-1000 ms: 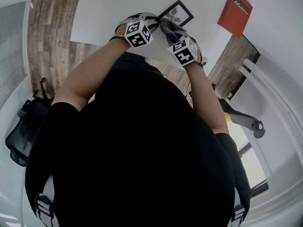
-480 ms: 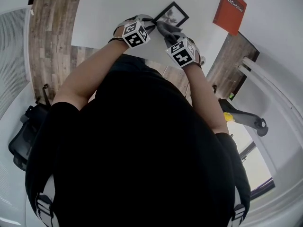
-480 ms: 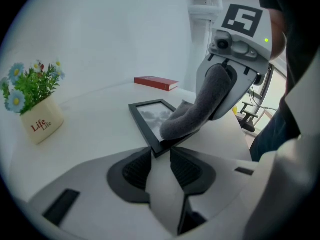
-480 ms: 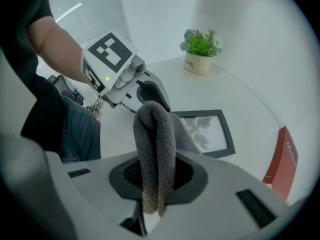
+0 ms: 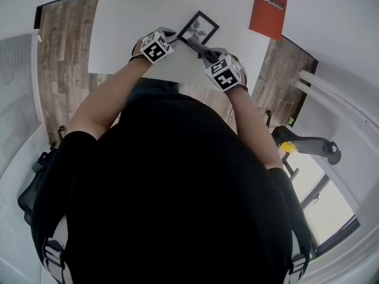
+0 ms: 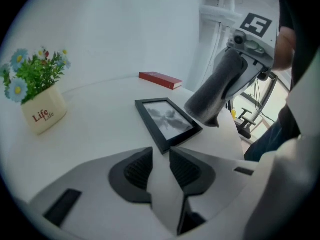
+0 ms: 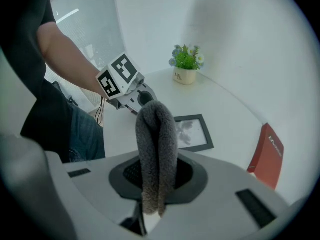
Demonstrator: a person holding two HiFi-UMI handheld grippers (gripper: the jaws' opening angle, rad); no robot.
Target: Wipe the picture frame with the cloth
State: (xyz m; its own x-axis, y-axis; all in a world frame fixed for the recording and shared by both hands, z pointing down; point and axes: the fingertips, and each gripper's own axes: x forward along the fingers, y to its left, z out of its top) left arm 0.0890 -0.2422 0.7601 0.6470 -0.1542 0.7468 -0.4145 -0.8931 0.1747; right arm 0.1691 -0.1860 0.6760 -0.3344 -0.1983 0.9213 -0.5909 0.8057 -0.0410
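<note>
Cloth: we have the grey cloth (image 7: 156, 149) folded over and pinched in the right claw (image 7: 157, 173). The jaws are clamped on its lower end, and the loop stands out ahead of them.
Picture frame: the black picture frame (image 6: 167, 121) lies flat on the white desk (image 6: 100, 129), between the two claws. A flower pot (image 6: 42, 111) and a red book (image 6: 160, 80) sit well apart from it.
Contact: in the left gripper view the cloth hangs over the frame's near right corner. We can't tell whether it brushes the edge or clears it.
Progress: the cloth is in hand and over the frame. We can't read any sign on the glass of how much has been wiped, so we judge the wiping to be mid-way at best, with most of the face and the far rails left to cover.
Left claw: the left claw (image 6: 161, 155) has just been closing. Its pads stand a narrow gap apart with nothing between them, and they hover over bare desk just short of the frame's near corner.
Pose: both forearms reach out ahead of us over the desk. The right claw tips steeply down at the frame and the left slants in from the side, so we judge it ready to steady the frame.
</note>
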